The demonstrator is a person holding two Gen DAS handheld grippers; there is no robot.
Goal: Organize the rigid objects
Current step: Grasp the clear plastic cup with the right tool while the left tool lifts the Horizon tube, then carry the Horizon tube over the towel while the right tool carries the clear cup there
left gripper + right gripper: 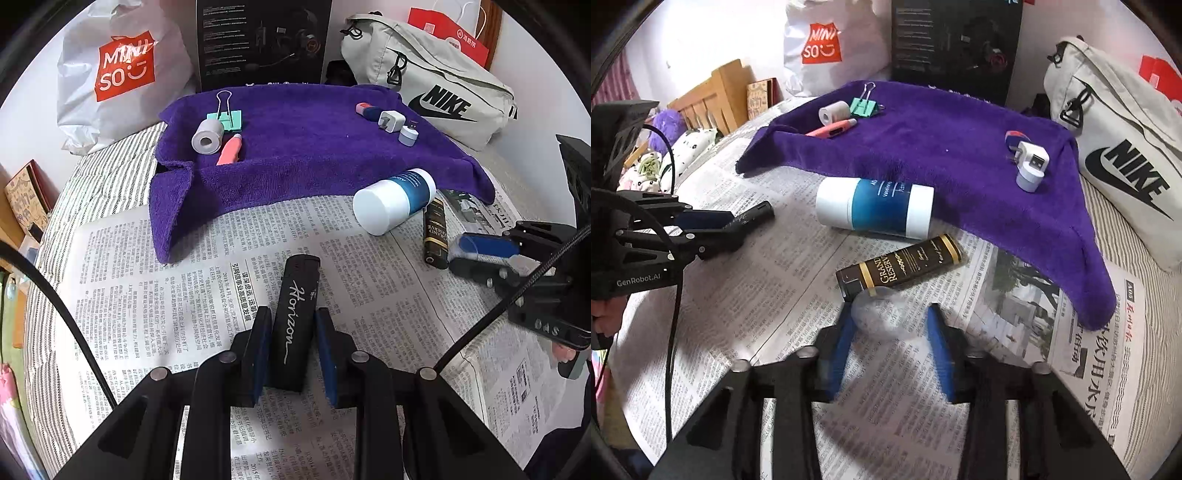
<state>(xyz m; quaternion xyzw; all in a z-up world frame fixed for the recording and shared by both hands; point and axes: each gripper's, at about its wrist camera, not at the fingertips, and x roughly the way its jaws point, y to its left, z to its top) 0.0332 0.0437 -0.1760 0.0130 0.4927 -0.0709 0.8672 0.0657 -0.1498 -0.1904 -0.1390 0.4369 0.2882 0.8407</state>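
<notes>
**Black box being held low over the newspaper**

The black box (295,321) is being clamped between the pads of the left gripper (293,328), reaching forward just above the newspaper (147,280), short of the towel's (295,147) near edge. The right gripper (892,332) is being held with jaws parted, a clear object (882,314) lying between them; contact cannot be told. Only the right view is showing the brown box (899,266) and bottle (875,210) side-on.
</notes>
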